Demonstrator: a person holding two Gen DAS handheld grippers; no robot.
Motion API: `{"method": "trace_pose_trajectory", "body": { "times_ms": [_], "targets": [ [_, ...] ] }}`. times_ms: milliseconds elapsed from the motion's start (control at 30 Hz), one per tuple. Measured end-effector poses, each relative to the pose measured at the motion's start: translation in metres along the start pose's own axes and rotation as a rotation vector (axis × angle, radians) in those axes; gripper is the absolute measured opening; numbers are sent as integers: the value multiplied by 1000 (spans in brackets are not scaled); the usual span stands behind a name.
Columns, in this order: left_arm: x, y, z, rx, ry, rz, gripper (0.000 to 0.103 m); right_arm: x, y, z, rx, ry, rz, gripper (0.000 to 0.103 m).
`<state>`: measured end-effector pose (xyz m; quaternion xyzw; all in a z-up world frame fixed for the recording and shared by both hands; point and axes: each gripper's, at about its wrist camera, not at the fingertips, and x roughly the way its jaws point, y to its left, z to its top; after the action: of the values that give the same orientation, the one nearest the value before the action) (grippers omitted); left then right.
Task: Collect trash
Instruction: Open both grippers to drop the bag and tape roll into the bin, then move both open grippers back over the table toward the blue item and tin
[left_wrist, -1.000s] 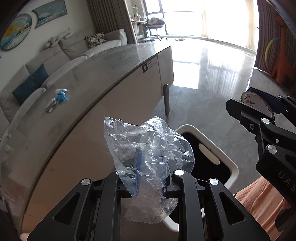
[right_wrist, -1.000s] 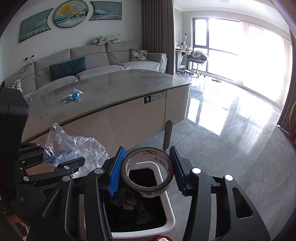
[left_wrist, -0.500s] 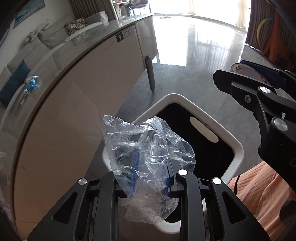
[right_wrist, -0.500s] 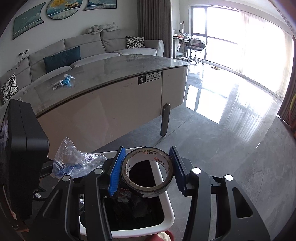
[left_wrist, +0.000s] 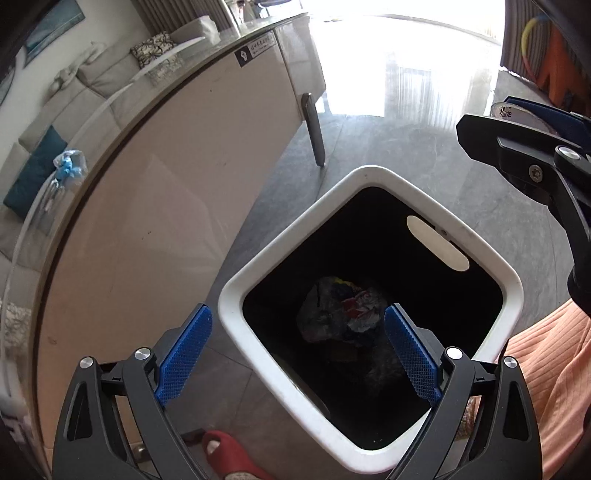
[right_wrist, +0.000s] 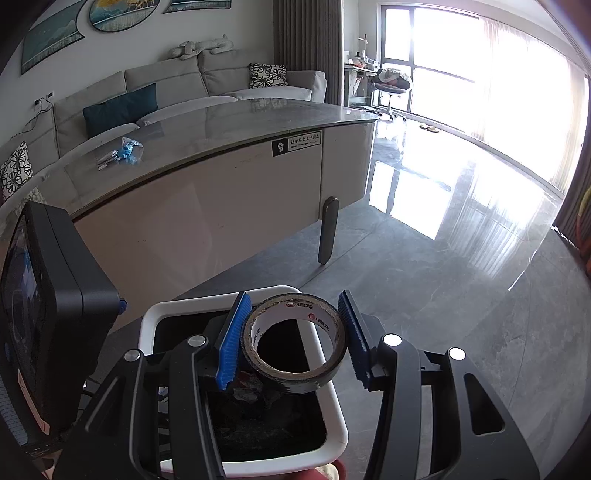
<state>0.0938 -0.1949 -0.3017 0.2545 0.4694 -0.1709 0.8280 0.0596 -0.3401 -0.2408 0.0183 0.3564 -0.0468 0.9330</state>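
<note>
My left gripper (left_wrist: 295, 350) is open and empty, held above a white trash bin (left_wrist: 476, 240) with a black inside. Crumpled trash (left_wrist: 340, 314) lies at the bin's bottom. My right gripper (right_wrist: 291, 339) is shut on a roll of dark tape (right_wrist: 295, 347) and holds it above the same bin (right_wrist: 332, 435). The right gripper's fingers (left_wrist: 517, 155) show at the right edge of the left wrist view. A blue and clear wrapper (right_wrist: 127, 149) lies on the curved table top; it also shows in the left wrist view (left_wrist: 70, 166).
The curved stone-topped table (right_wrist: 258, 122) stands just left of the bin, with a metal leg (right_wrist: 327, 229) near it. A red slipper (left_wrist: 225, 454) is on the grey floor by the bin. A sofa (right_wrist: 166, 88) runs behind the table.
My left gripper opened and the clear plastic bag it held is gone from its fingers. The left view tilted down over the bin. The right gripper still holds the tape roll.
</note>
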Motion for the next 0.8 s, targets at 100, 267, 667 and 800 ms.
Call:
{"method": "trace_pose_trajectory", "body": {
  "times_ms": [100, 267, 667, 800],
  "targets": [
    [-6, 12, -1, -24, -12, 21, 94, 2, 3, 0, -6, 3, 10, 50],
    [-18, 41, -6, -95, -32, 55, 94, 9, 15, 1, -15, 8, 39, 50],
    [-43, 95, -18, -216, -88, 136, 94, 49, 62, -11, -94, 102, 113, 50],
    [-46, 101, -19, -241, -93, 125, 94, 56, 69, -17, -123, 140, 117, 50]
  ]
}}
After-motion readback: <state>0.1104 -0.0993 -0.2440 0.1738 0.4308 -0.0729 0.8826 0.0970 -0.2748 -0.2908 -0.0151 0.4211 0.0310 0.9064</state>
